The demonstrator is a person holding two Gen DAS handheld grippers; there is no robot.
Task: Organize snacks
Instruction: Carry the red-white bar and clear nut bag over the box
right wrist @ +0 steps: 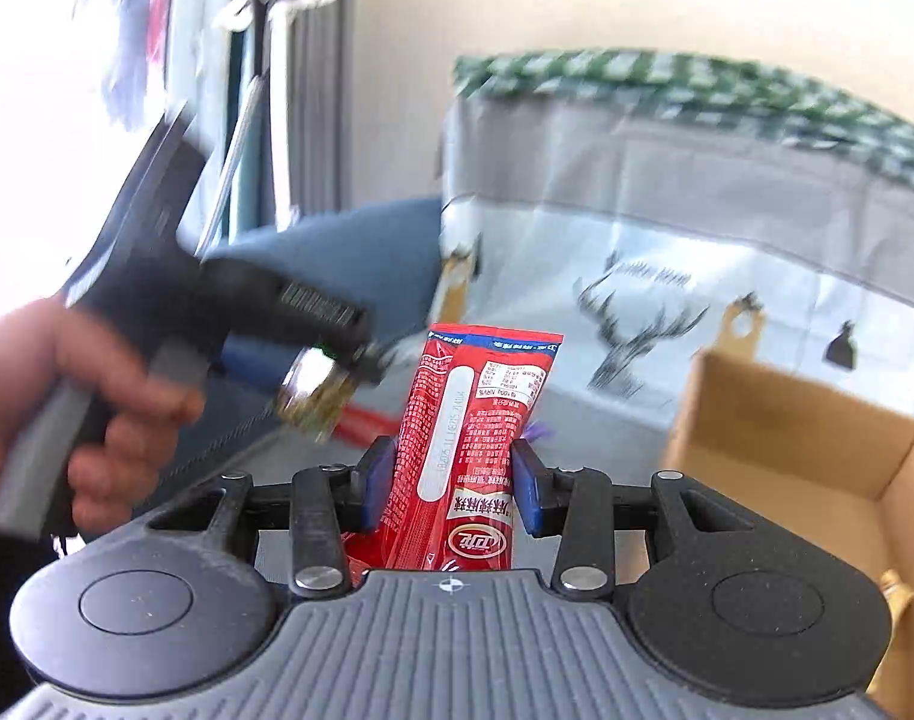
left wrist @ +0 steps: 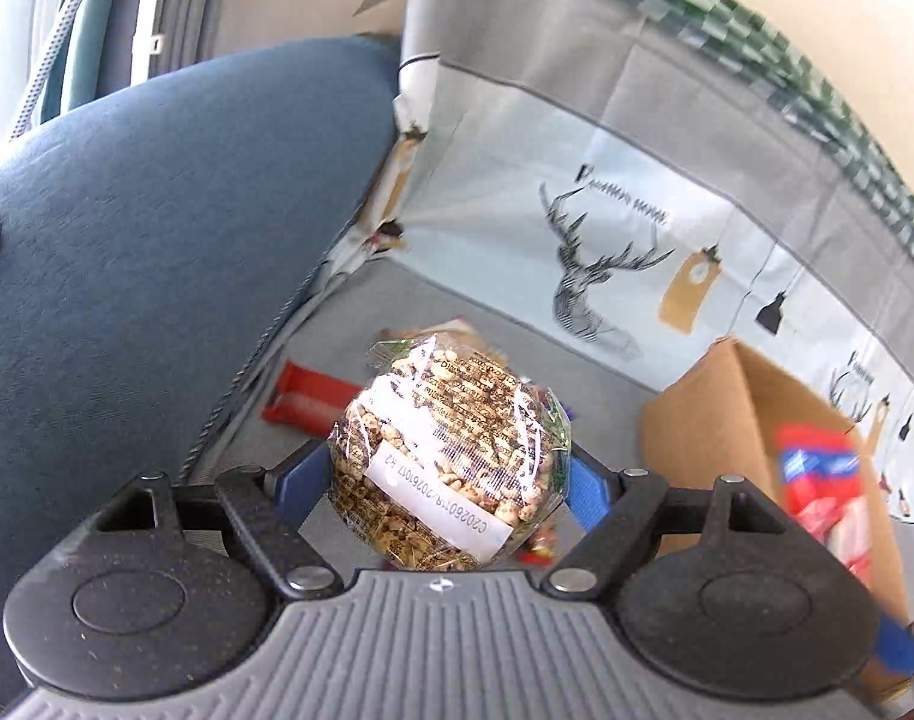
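A round, clear-wrapped puffed-grain snack (left wrist: 444, 420) with a white date label sits between the blue pads of my left gripper (left wrist: 450, 474), which is shut on it above the grey floor of a fabric bin. The right wrist view shows that gripper (right wrist: 336, 378) blurred at the left, held by a hand (right wrist: 66, 384). My right gripper (right wrist: 453, 483) is shut on a tall red snack packet (right wrist: 481, 384), which stands upright between its pads. The same packet shows as a red blur (left wrist: 817, 480) at the right of the left wrist view.
A grey fabric bin with deer prints and a green checked rim (left wrist: 577, 180) surrounds the scene. An open cardboard box (right wrist: 787, 420) stands inside at the right. A red packet (left wrist: 312, 399) lies on the bin floor. A blue cushion (left wrist: 156, 240) borders the left.
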